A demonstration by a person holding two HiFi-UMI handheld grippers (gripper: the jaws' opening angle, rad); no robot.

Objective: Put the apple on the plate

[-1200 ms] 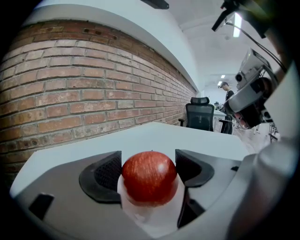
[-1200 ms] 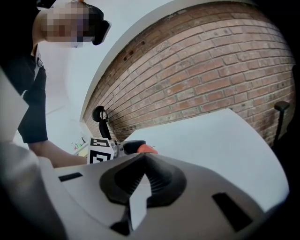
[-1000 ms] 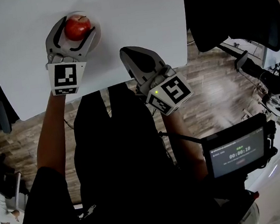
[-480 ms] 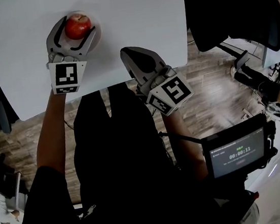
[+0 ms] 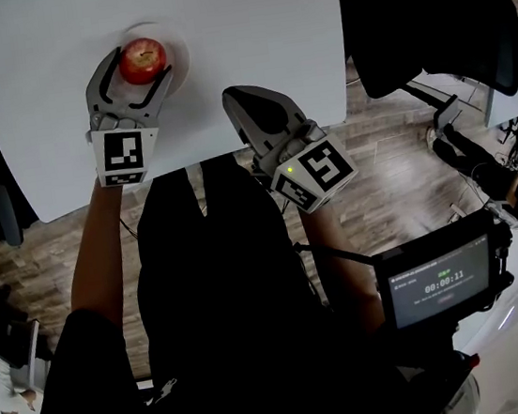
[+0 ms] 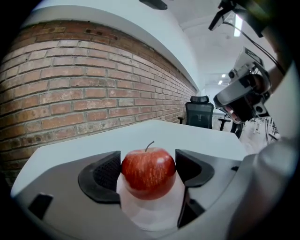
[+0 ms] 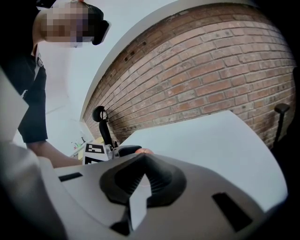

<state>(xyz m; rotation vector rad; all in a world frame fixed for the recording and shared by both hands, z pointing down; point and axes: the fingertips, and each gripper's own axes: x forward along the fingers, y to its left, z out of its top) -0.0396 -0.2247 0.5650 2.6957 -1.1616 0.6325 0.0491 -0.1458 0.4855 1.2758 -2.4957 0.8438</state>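
1. The left gripper [image 5: 140,56] is held over the far-left part of the white tabletop [image 5: 263,21], with its jaws pointing away from the person.
2. The red apple [image 6: 148,173] stands upright, stem up, between the tips of the left jaws.
3. In the left gripper view, the left jaws are set one apple-width apart. One dark ribbed pad [image 6: 105,174] lies against each flank of the fruit, and no gap shows on either side.
4. The apple's underside rests on the white plate [image 6: 150,213]. In the head view the fruit sits near the middle of the plate, and the plate's rim shows beyond it on the far and right sides.
5. The plate lies flat on the tabletop, partly between the two left jaws.
6. The right gripper [image 5: 243,97] is at the near edge of the tabletop, well apart from the plate and to its right.
7. In the right gripper view, the right jaws are closed. Their pads meet at a point and nothing is between them.
8. A brick wall [image 6: 70,84] runs behind the tabletop, and an office chair [image 6: 199,115] stands beyond its far end.
9. A small screen [image 5: 442,281] showing a timer is at the lower right of the head view.
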